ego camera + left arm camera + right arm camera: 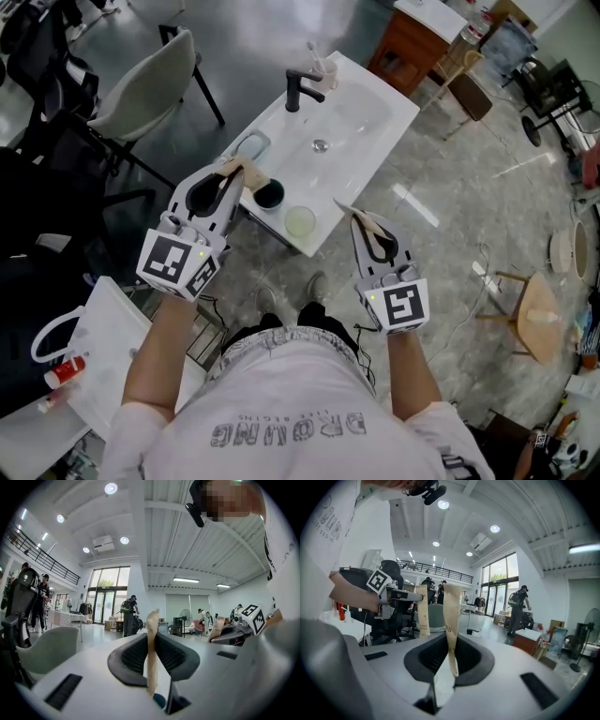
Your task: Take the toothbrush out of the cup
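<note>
A white washstand (398, 105) with a black tap (300, 89) lies below and ahead of me in the head view. On its near end stand a black cup (268, 194) and a pale greenish cup (300, 221). Behind the tap are small pale items (322, 64), too small to name; I cannot make out a toothbrush. My left gripper (246, 169) (152, 616) hovers just left of the black cup, tan fingers pressed together, nothing between them. My right gripper (352, 215) (451, 592) hangs off the counter's near right edge, shut and empty as well. Each gripper view looks out level into the hall, not at the cups.
A grey soap dish (250, 147) sits at the counter's left edge. A pale chair (150, 89) stands to the left, a white bag (103, 347) and a red-capped bottle (66, 372) at lower left. A wooden stool (539, 314) is on the right. People stand far off (129, 616).
</note>
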The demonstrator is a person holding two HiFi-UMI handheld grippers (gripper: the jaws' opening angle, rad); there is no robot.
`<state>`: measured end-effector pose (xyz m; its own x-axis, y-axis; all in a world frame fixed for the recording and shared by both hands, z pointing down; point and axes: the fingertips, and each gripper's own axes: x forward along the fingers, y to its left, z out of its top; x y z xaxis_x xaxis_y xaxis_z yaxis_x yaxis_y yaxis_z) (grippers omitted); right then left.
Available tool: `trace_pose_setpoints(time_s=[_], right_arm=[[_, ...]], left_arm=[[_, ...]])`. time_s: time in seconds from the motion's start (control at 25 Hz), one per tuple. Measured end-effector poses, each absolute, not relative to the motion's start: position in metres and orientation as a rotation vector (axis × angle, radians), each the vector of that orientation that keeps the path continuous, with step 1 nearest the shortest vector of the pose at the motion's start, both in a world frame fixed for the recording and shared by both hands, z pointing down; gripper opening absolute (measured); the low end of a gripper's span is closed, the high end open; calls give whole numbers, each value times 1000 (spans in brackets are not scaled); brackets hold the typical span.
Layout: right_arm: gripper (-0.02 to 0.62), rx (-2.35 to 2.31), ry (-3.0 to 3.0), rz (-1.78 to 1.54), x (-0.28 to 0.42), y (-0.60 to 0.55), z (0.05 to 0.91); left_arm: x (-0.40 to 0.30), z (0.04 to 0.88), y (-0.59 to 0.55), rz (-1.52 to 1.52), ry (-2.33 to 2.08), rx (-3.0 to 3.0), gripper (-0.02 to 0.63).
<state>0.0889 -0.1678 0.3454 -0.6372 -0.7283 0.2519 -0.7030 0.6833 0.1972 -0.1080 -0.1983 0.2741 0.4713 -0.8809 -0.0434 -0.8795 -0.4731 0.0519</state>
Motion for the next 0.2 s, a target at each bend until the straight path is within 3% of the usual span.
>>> trace_pose_setpoints(time_s=[0.2], right_arm=[[40,1143,-2605,-128,85,-171,343]], left_arm=[[-109,278,-201,-97,-1602,2670,67]])
